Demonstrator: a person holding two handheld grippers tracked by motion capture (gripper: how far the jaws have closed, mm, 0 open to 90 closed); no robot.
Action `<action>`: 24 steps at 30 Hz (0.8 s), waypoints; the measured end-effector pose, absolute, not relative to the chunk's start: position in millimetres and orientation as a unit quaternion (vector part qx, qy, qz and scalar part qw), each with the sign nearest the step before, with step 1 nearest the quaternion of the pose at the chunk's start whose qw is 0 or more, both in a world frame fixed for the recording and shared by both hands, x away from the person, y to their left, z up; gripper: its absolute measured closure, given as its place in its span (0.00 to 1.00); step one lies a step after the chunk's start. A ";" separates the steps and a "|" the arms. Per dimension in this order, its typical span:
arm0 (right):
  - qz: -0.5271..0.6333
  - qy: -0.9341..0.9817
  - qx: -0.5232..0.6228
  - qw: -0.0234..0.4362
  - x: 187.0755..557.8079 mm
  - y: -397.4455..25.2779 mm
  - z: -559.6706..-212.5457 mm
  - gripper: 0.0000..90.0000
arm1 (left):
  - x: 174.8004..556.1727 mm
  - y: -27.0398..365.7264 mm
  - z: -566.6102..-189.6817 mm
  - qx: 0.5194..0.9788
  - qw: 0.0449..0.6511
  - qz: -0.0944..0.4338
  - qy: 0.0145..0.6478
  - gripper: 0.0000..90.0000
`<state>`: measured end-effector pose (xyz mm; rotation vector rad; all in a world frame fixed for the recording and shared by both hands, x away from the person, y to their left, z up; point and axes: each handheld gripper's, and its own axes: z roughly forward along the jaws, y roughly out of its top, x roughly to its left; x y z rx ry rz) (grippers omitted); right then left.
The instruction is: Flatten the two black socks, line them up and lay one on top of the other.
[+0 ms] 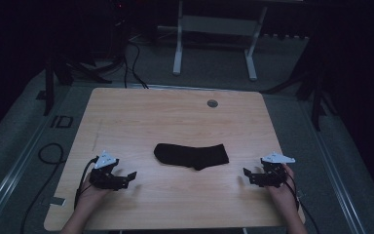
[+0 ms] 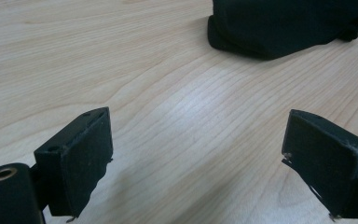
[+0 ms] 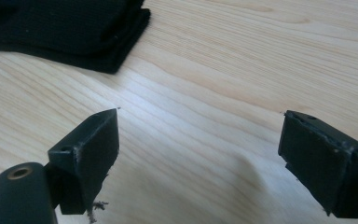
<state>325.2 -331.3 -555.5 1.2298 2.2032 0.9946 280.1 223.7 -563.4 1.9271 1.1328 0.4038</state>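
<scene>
Item: one black sock [image 1: 191, 156], lying flat near the middle of the table [image 1: 175, 112], lengthwise left to right, apparently folded double at the cuff end as seen from the right gripper view; placed centrally, it seems, so both tools can reach an end. Left gripper [image 1: 124, 179]: held low over the near left part of the table, jaws wide apart and holding nothing, aimed at the sock's toe end, well apart from it. Right gripper [image 1: 250, 176]: mirrored at the near right, jaws likewise wide and holding nothing, facing the cuff end. Surface: pale wood-grain top, small round grommet [image 1: 212, 103] near the far edge. Room: dim, grey floor, cables [image 1: 48, 153], white desk frame [image 1: 214, 34] beyond
</scene>
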 end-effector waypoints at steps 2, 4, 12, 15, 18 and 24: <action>0.362 0.789 0.447 0.218 321.0 -337.5 -555.4 0.14 | 276.7 227.2 -563.7 0.765 0.424 0.164 0.456 0.10; 0.365 0.784 0.451 0.220 318.7 -342.4 -555.7 0.14 | 273.7 231.3 -564.2 0.762 0.427 0.167 0.458 0.10; 0.379 0.768 0.464 0.225 309.2 -354.4 -554.7 0.14 | 263.2 244.9 -564.1 0.758 0.423 0.172 0.465 0.10; 0.379 0.767 0.465 0.229 305.1 -355.0 -556.4 0.13 | 259.2 250.5 -564.7 0.751 0.426 0.174 0.473 0.10; 0.376 0.768 0.463 0.235 301.4 -355.1 -557.7 0.14 | 255.0 255.6 -565.1 0.745 0.429 0.178 0.479 0.10; 0.375 0.764 0.468 0.239 297.7 -357.7 -559.5 0.14 | 249.3 262.0 -566.9 0.738 0.430 0.185 0.486 0.10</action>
